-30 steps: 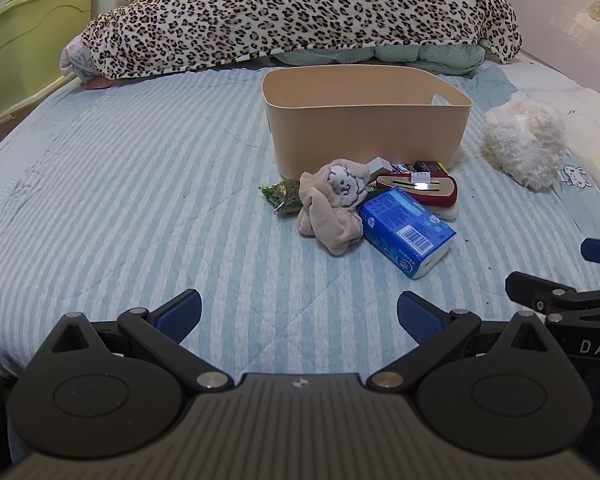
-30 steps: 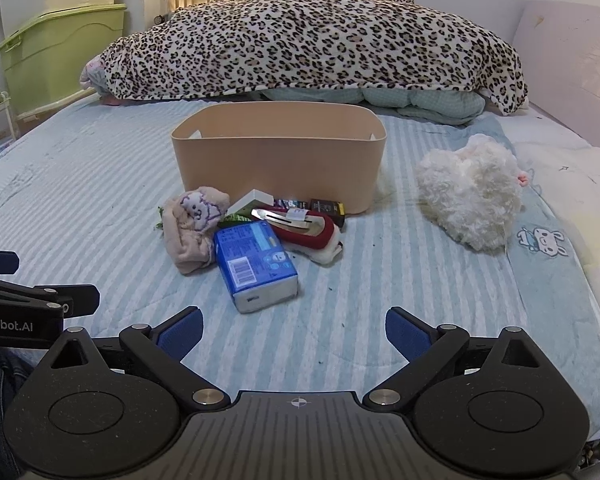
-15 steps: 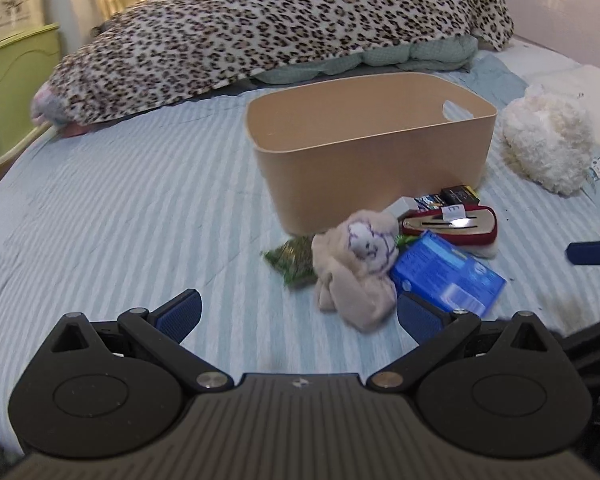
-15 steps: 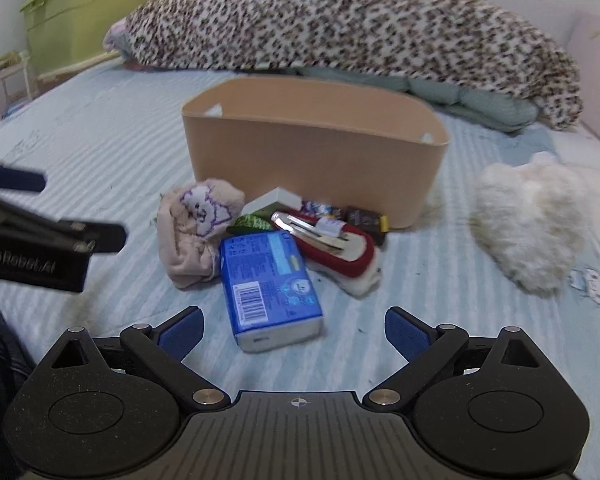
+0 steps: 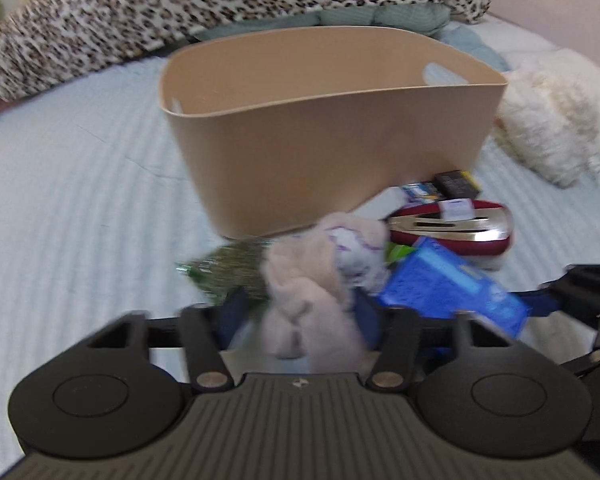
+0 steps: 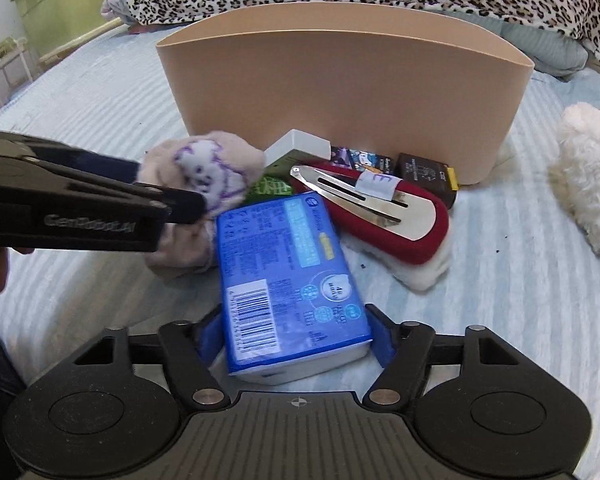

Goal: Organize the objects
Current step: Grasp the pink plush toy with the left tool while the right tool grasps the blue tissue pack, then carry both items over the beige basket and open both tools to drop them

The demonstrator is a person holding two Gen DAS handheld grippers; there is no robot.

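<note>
On a bed (image 5: 72,184) covered in pale blue stripes, the left hand-held gripper (image 5: 300,316) has its blue-padded fingers closed in on either side of a beige sock (image 5: 320,280) printed with a purple-outlined animal, pinching its bunched lower part. In the right wrist view the same tool reaches in from the left, its black side reading "GenRobot.AI" (blurred but legible). The right hand-held gripper (image 6: 296,336) holds its fingers narrowed against the near end of a blue tissue pack (image 6: 288,276), one pad touching each side; a barcode and white Chinese print cover the wrapper, too small to read. Both items lie in a small pile just in front of a tan bin (image 6: 340,92), beside a large silver hair clip (image 6: 364,204) on a red pad, a green packet (image 5: 228,272) and a dark little box (image 6: 426,172). A fluffy white toy (image 6: 588,184) lies well apart, to the right.
</note>
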